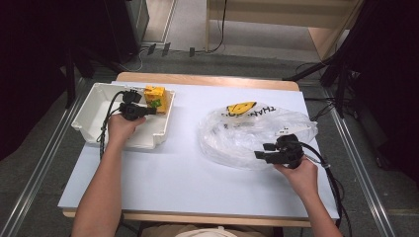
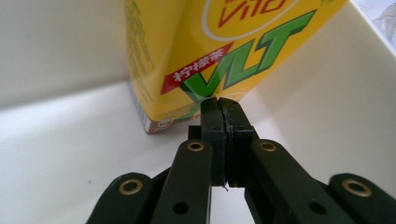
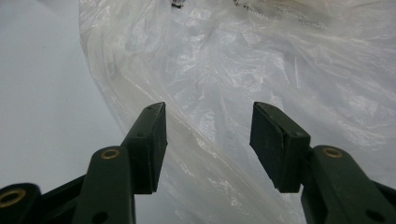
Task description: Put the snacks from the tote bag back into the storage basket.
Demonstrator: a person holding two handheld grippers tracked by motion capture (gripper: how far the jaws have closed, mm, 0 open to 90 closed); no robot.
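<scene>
The yellow drink carton (image 1: 157,97) is standing upright in the far right corner of the white bin (image 1: 91,116), close against the bin's walls, which are keeping it from tipping. In the left gripper view the carton (image 2: 196,51) is rising directly ahead of the jaws, its lower edge resting on the bin floor (image 2: 70,154).

The left gripper (image 2: 219,105) is sitting inside the bin with its pads pressed flat together and nothing pinched between them. The closed tips are pointing at the carton's lower front face, very near it (whether they are touching it cannot be told). As a judgement, a closed tip held this low is suited to nudging or steadying the carton rather than gripping it.

The right gripper (image 3: 208,128) is hovering over the near edge of the clear plastic bag (image 3: 243,70) with its jaws spread wide and no film caught between the pads. The bag (image 1: 247,133) is lying crumpled on the white table surface (image 1: 163,177), well apart from the bin, with a yellow printed mark (image 1: 240,107) showing at its far side. The open jaws are straddling a fold of film, which suggests a pinch on the bag is being prepared.
</scene>
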